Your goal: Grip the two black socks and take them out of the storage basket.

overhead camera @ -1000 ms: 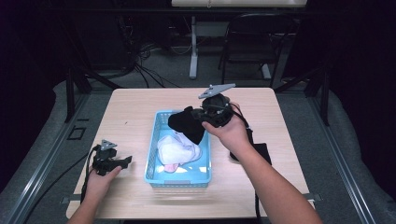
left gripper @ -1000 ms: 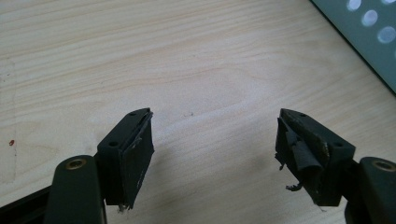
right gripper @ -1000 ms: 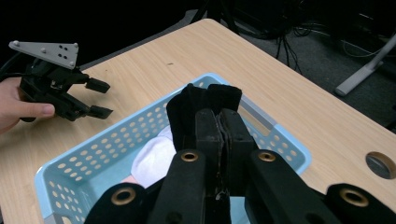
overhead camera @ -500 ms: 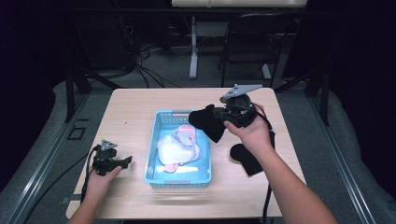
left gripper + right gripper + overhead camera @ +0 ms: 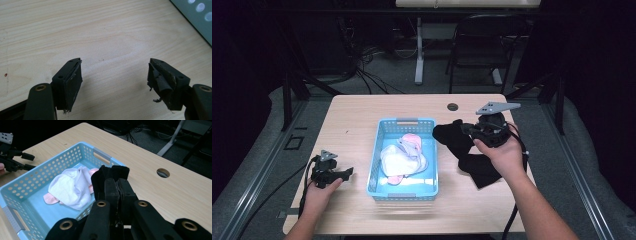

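The right gripper (image 5: pixel 469 131), jaws pinching a black sock (image 5: pixel 451 136), has carried it out of the blue basket (image 5: pixel 384 131) toward the table's right edge (left gripper (image 5: pixel 346 173) idle, jaws spread).

A dark room: grey floor (image 5: pixel 257 150), tangled cables (image 5: pixel 362 60), and a black chair (image 5: pixel 482 45) behind the table (image 5: pixel 362 115).

A rectangular light wooden table (image 5: pixel 362 125) with a round cable hole (image 5: pixel 452 106) near its far edge is seen. A light blue perforated plastic basket (image 5: pixel 377 165) is set at its middle. Just right of the basket, a black fabric piece (image 5: pixel 479 167) is spread on the tabletop near the right edge.
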A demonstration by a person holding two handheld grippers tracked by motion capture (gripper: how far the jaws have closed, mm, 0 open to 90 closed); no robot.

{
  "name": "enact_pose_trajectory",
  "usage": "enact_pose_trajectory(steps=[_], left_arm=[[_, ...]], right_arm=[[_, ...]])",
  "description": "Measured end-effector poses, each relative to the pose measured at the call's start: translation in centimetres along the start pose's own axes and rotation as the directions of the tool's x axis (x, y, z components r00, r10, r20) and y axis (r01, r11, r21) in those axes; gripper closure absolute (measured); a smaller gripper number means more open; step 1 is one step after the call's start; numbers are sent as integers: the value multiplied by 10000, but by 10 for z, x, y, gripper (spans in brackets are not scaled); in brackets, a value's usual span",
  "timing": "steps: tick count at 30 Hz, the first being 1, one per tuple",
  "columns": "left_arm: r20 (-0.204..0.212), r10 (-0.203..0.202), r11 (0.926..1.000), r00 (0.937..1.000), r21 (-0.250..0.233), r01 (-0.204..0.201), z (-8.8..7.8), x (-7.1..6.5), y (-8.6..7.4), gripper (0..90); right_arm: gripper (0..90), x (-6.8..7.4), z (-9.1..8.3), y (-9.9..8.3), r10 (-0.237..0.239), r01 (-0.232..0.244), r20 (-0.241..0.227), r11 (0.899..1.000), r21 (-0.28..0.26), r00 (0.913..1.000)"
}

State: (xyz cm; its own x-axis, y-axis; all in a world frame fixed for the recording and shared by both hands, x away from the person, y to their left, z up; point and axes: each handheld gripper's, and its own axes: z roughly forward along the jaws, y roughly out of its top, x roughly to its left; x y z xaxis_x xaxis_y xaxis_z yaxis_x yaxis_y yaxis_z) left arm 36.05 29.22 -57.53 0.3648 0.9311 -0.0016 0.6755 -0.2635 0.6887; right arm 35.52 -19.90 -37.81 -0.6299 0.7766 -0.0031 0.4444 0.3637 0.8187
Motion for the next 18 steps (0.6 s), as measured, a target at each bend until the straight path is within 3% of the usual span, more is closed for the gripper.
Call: enact_pose_trajectory(steps=[10,18], left_arm=[[2,-9,10000,10000,27,9,0,0,0,276],[2,-38,10000,10000,23,38,0,0,0,276]], right_arm=[[875,-6,5,-27,411,-412,73,9990,181,9991],[874,-10,18,-52,796,-801,104,9946,665,9968]])
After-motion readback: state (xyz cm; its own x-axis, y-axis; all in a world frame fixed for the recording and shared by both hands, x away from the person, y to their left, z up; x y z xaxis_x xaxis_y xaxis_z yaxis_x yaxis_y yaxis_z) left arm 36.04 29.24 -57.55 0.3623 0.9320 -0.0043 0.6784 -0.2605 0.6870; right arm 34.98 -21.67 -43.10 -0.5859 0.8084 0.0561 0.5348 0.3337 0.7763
